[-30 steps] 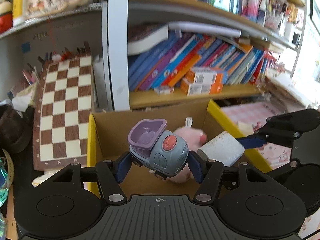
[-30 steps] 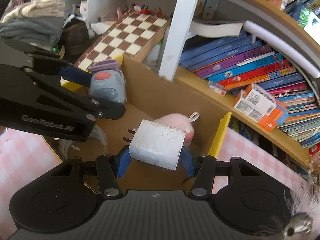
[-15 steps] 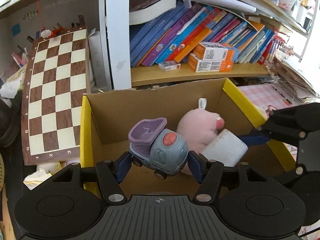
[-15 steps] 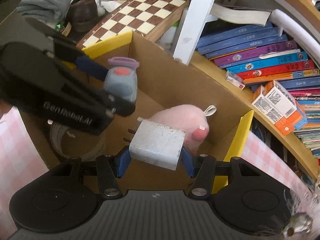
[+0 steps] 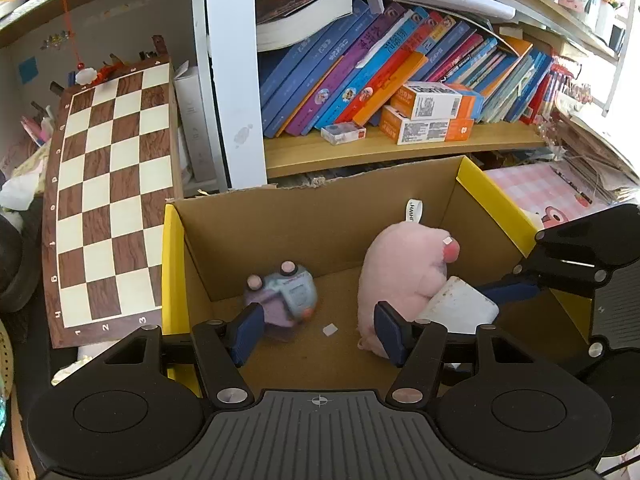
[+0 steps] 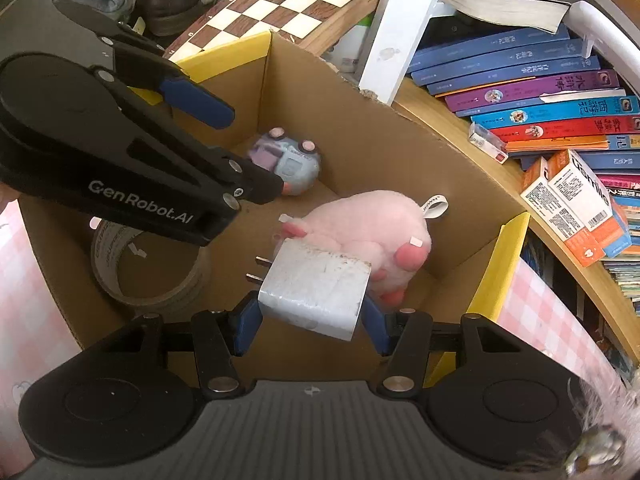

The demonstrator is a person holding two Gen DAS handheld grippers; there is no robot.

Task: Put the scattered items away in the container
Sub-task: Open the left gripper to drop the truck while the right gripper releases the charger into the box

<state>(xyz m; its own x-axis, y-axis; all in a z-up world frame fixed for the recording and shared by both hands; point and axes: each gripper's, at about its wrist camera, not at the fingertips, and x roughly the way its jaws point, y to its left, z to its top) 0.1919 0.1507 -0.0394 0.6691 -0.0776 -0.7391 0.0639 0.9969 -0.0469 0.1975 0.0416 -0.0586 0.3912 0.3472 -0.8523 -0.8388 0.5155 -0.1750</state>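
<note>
- Left wrist view: left gripper [image 5: 318, 330] with jaws spread wide, holding nothing, poised over the near side of the cardboard box [image 5: 170, 264].
- Toy car [image 5: 282, 294] lies on the box floor, upside down, two wheels showing on top; it is blurred. It sits beyond and a little inside the left finger [image 5: 245, 330], clear of both pads.
- Pink plush [image 5: 404, 276] stands at the right of the box floor, its white tag loop up toward the far wall; part of it shows behind the right finger.
- White charger [image 5: 460, 308] is at the plush's right flank, clamped by the right gripper's blue pads entering from the right.
- Count here: one car, one plush, one charger, one box.
- Right wrist view: right gripper [image 6: 310, 322] closed firmly on the white charger [image 6: 314, 290], both pads pressed on its sides. The charger's two prongs point left.
- Pink plush [image 6: 360, 226] lies just beyond the charger, touching it, long axis running left to right.
- Toy car [image 6: 290, 160] rests overturned near the far corner; a tape roll [image 6: 152, 268] lies flat at the left of the floor.
</note>
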